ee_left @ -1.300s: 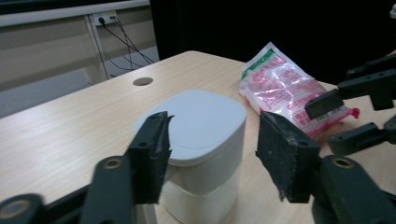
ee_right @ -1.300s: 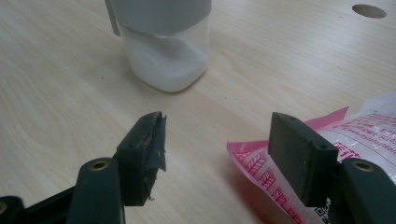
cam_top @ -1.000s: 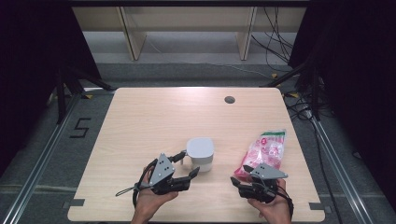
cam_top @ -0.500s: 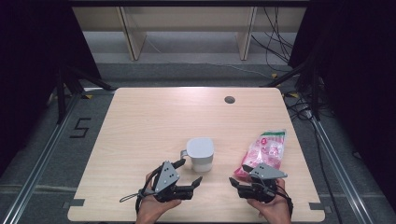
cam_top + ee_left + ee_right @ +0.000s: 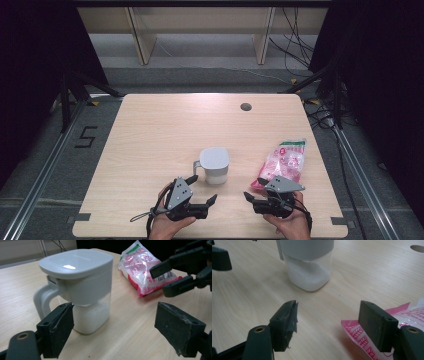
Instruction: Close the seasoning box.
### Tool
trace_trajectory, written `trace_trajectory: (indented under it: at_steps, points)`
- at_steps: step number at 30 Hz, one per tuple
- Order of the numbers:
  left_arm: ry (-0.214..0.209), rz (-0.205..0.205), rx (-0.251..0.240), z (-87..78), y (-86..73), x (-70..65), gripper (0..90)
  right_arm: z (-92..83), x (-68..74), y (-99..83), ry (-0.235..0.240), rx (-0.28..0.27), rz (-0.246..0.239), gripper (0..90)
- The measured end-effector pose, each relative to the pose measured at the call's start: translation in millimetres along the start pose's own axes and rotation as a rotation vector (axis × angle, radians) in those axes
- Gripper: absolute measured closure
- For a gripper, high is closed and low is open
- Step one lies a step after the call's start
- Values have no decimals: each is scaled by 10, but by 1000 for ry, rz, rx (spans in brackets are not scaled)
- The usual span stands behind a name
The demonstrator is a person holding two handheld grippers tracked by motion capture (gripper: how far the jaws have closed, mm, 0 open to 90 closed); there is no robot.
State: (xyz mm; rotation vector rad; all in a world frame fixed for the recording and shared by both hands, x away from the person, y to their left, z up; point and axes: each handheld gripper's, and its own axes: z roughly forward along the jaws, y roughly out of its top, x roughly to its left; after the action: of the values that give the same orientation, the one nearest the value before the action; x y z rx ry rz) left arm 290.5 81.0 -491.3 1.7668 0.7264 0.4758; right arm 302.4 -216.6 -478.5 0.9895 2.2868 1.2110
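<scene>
Standing upright near the middle of the table, the jug has its lid on and white powder in its clear lower part, its handle turned toward the left gripper. That gripper sits low just in front of the jug; its jaws have just been opening and now stand wide apart with nothing between them, the jug a little beyond them in the left gripper view. That reads as a release: the jug rests on its own base, free of any grip.

Lying flat to the jug's right is the pink-and-white bag, still sealed as far as I can tell. The right gripper waits at the bag's near end, jaws apart and clamped on nothing, one jaw over the bag's pink edge, the other over bare wood. Keeping the jug close beside the bag likely suits a refill, with the bag the next thing to be picked up.
</scene>
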Motion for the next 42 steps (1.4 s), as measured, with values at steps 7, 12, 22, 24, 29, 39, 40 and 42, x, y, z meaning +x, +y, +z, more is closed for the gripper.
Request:
trace_trajectory:
  at_steps: [7, 12, 22, 24, 29, 39, 40, 42]
  points:
    - [11, 8, 60, 21, -110, -24, 149, -3, 68, -9, 32, 7, -9, 295]
    - [7, 7, 58, -11, -116, -37, 149, -18, 139, -84, 79, 47, 12, 282]
    - [11, 6, 64, -30, -114, -53, 149, -67, 136, -153, 56, 53, 5, 280]
    - [6, 14, 67, -30, -114, -52, 149, -79, 143, -161, 64, 64, 20, 280]
    - [3, 10, 59, -17, -121, -58, 149, -84, 152, -187, 59, 69, 15, 280]
    - [3, 15, 70, -31, -115, -60, 149, -120, 127, -218, 52, 61, 9, 277]
    - [6, 15, 72, -31, -117, -57, 149, -120, 127, -219, 52, 62, 8, 277]
    - [6, 16, 73, -32, -117, -56, 149, -120, 127, -219, 52, 62, 8, 277]
